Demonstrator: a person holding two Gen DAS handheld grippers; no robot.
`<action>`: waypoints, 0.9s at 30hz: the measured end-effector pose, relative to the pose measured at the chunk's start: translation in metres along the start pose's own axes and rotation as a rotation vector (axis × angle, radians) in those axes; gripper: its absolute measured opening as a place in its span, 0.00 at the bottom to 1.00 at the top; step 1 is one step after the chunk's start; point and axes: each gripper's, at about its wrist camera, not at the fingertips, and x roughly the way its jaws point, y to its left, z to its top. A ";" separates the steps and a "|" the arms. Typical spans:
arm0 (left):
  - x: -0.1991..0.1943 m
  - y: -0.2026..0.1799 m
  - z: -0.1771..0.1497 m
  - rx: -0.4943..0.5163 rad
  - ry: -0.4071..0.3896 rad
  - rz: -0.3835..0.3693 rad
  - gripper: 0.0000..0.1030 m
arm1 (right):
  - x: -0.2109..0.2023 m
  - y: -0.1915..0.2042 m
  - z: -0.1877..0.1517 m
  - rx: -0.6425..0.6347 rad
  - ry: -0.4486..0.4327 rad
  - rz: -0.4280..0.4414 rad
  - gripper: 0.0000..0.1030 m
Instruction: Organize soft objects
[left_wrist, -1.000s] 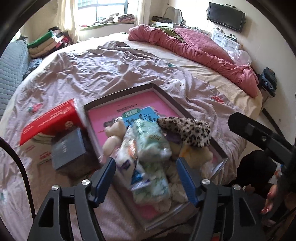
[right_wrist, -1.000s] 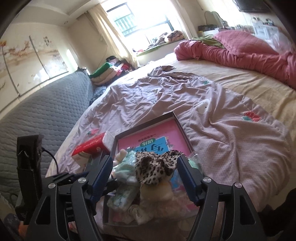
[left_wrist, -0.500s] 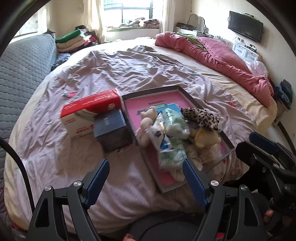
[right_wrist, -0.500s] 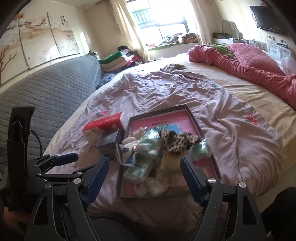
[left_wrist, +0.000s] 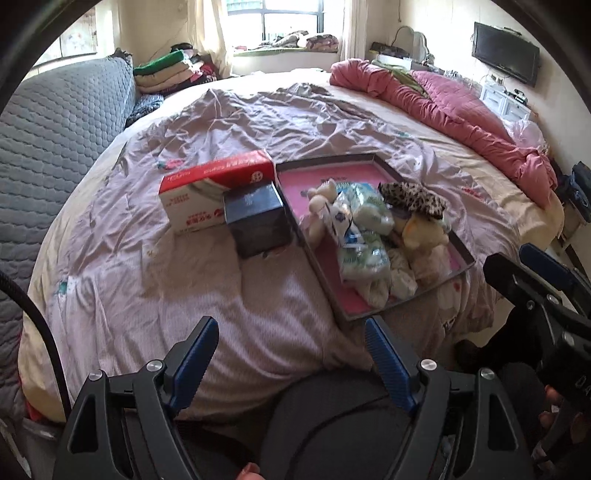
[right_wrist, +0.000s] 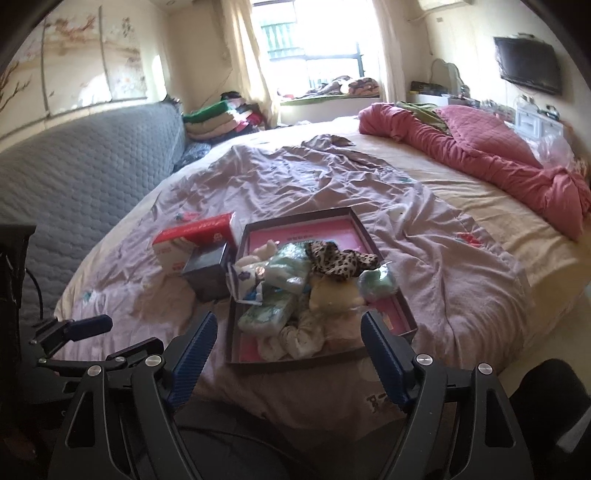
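Note:
A dark-rimmed tray with a pink bottom (left_wrist: 328, 175) (right_wrist: 295, 229) lies on the bed near its front edge. Piled in it are a leopard-print cloth (left_wrist: 412, 194) (right_wrist: 341, 260), white-green tissue packs (left_wrist: 364, 254) (right_wrist: 267, 314), a cream plush toy (left_wrist: 421, 230) (right_wrist: 332, 295) and a small pale plush (left_wrist: 319, 195). My left gripper (left_wrist: 291, 345) is open and empty, held back off the bed's edge, left of the tray. My right gripper (right_wrist: 288, 341) is open and empty, just short of the tray's near rim.
A red-and-white tissue box (left_wrist: 214, 188) (right_wrist: 192, 240) and a dark box (left_wrist: 256, 214) (right_wrist: 207, 267) stand left of the tray. A pink quilt (left_wrist: 461, 122) lies at the far right. A grey padded headboard (left_wrist: 55, 122) runs along the left. Folded clothes (right_wrist: 218, 118) are stacked by the window.
Both grippers have pulled back from the tray toward the bed's near edge and risen. They stay open and empty. The pile in the tray has not moved.

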 end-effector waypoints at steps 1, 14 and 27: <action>-0.001 0.000 -0.002 0.002 0.003 0.003 0.78 | 0.000 0.002 -0.001 -0.006 0.004 0.003 0.79; -0.016 0.010 -0.014 -0.050 -0.019 0.012 0.78 | -0.007 0.018 -0.013 -0.022 0.008 -0.032 0.79; -0.013 0.011 -0.015 -0.058 -0.010 0.016 0.78 | -0.003 0.019 -0.017 -0.013 0.019 -0.036 0.79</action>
